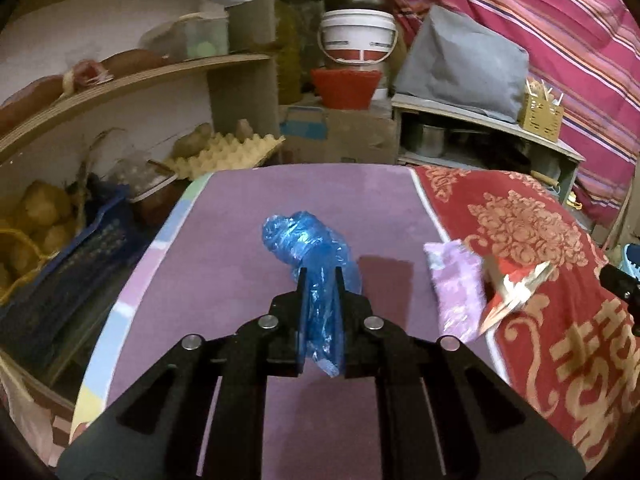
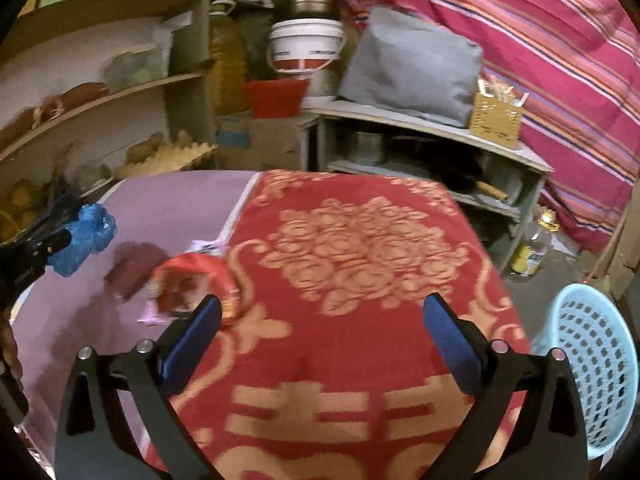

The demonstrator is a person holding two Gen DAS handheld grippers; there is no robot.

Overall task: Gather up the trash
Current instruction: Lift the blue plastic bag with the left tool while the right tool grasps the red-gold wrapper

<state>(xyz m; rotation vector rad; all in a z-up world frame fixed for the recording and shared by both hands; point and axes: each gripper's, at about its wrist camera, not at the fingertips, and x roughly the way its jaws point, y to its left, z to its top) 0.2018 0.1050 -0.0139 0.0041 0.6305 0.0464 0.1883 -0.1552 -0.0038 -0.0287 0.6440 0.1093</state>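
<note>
A crumpled blue plastic bag [image 1: 308, 244] is pinched between the fingers of my left gripper [image 1: 320, 276], which is shut on it and holds it just above the purple mat [image 1: 240, 208]. In the right wrist view the same blue plastic bag [image 2: 86, 236] and the left gripper's tip [image 2: 60, 240] show at the far left. A red and silver wrapper [image 1: 516, 284] lies beside a pink wrapper [image 1: 456, 284] at the seam of the mat and the red cloth [image 1: 532, 232]. My right gripper [image 2: 320, 308] is open over the red cloth [image 2: 352, 248], the red wrapper [image 2: 192, 280] just beyond its left finger.
A light blue perforated basket [image 2: 592, 368] stands on the floor at the right of the table. Wooden shelves [image 1: 132, 76] with egg trays and potatoes line the left. A white bucket [image 1: 356, 36], a grey bag [image 1: 460, 64] and a low shelf [image 2: 432, 128] stand behind.
</note>
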